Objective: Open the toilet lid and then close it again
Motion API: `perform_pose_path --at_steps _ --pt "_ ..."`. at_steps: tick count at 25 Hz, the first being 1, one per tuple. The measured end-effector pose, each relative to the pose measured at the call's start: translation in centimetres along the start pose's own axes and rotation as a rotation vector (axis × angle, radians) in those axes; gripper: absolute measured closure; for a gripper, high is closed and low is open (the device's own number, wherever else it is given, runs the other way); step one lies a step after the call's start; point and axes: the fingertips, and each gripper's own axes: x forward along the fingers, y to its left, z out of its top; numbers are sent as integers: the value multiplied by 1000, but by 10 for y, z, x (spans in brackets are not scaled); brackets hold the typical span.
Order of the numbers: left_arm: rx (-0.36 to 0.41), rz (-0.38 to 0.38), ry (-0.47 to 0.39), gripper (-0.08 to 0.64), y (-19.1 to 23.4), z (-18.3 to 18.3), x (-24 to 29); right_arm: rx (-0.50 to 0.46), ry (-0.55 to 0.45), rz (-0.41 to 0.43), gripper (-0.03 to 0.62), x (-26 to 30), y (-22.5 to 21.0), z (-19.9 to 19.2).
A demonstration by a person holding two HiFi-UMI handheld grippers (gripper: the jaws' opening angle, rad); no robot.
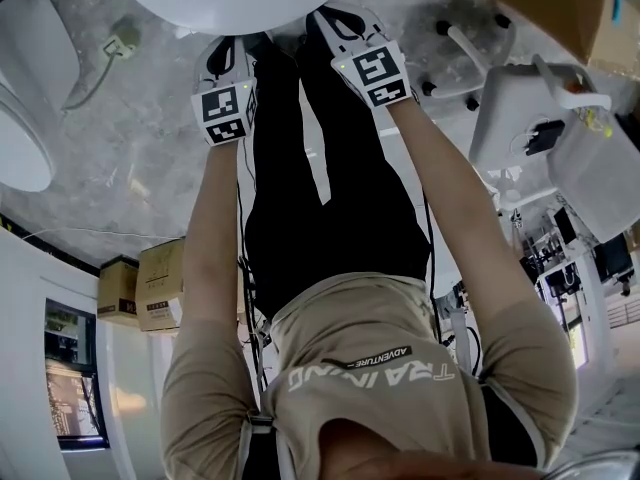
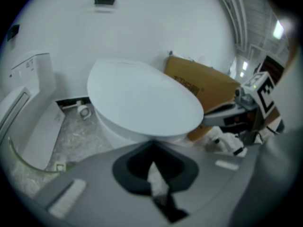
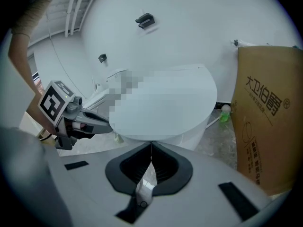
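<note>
The left gripper (image 2: 152,145) has its jaws pressed together, tip against tip, with nothing between them. The right gripper (image 3: 151,146) is the same, its jaws meeting in a thin line and pinching nothing. Both sets of tips sit just before the front edge of the lid (image 2: 142,100); whether they touch it cannot be told. The lid is white and lies flat, down on the bowl (image 2: 118,131). In the head view the two grippers are held side by side, near each other, at the lid's near rim, each on an outstretched bare arm (image 1: 215,238). From the left gripper view the right gripper shows off to the right with its marker cube (image 2: 263,90) tilted. From the right gripper view the left one shows at the left, level with the lid's edge. A tall brown box (image 3: 267,112) with printed characters stands just beside the toilet on the right. A small green bottle (image 3: 225,113) lies on the floor between the box and the bowl. The floor (image 1: 150,158) is grey, marbled stone. On the white wall behind the toilet sits a dark bracket (image 3: 145,19). A grey panel (image 2: 42,136) leans at the left side.
</note>
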Motion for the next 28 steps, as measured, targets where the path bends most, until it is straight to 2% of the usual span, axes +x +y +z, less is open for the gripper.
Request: perform_pose_path --at_steps 6,14,21,23,25,28 --pt "2 17 5 555 0 5 -8 -3 20 11 578 -2 3 -1" --pt "37 12 21 555 -3 12 -16 -52 20 50 578 -10 6 8" --pt "3 15 42 555 -6 16 -27 -41 15 76 580 -20 11 14" --pt "-2 13 51 555 -7 16 -27 -40 -60 108 580 -27 15 32" --pt "-10 9 60 555 -5 17 -23 -31 -176 133 578 -30 19 73" --pt "-9 12 88 555 -3 12 -23 -11 -295 97 580 -35 23 137"
